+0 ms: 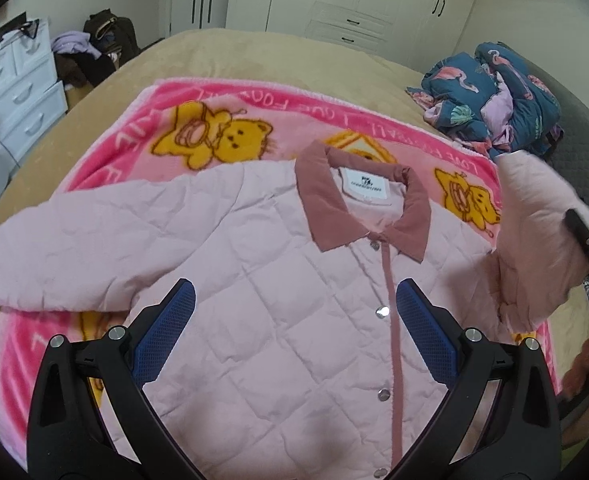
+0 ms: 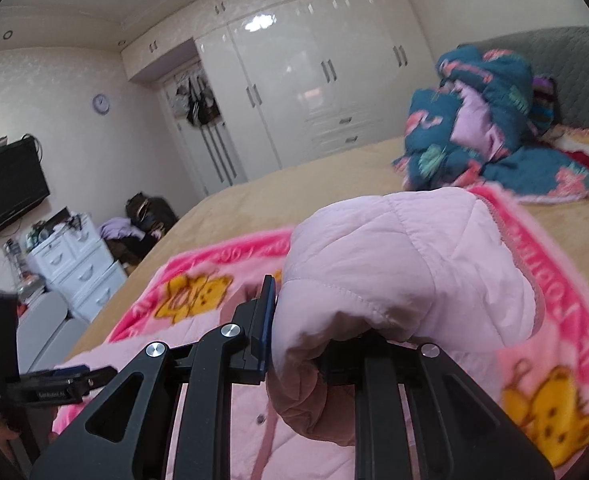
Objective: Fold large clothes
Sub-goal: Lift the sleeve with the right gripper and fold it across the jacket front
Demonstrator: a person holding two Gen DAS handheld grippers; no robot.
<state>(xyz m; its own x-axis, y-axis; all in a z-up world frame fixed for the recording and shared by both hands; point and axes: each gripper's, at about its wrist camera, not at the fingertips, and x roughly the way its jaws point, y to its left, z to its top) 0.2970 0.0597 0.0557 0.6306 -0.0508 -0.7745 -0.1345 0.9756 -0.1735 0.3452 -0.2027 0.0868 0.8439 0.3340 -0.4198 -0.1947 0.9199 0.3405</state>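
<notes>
At the far left a white drawer unit [image 1: 18, 92] stands shut, so what it holds cannot be told; clutter sits on its top. On the bed [image 1: 222, 52] a pink cartoon blanket [image 1: 166, 100] lies flat, and the pink quilted jacket [image 1: 278, 288] is spread on it, front up, snapped closed, collar away from me. One sleeve [image 1: 74, 248] lies stretched out to the left. The left gripper [image 1: 294, 324] hovers over the chest with its jaws wide apart, holding nothing. Further right, the right gripper [image 2: 290, 332] is clamped tight on the other sleeve [image 2: 394, 272], lifted off the blanket. The step looks like folding that sleeve inward; next it should be carried across the chest and laid flat.
</notes>
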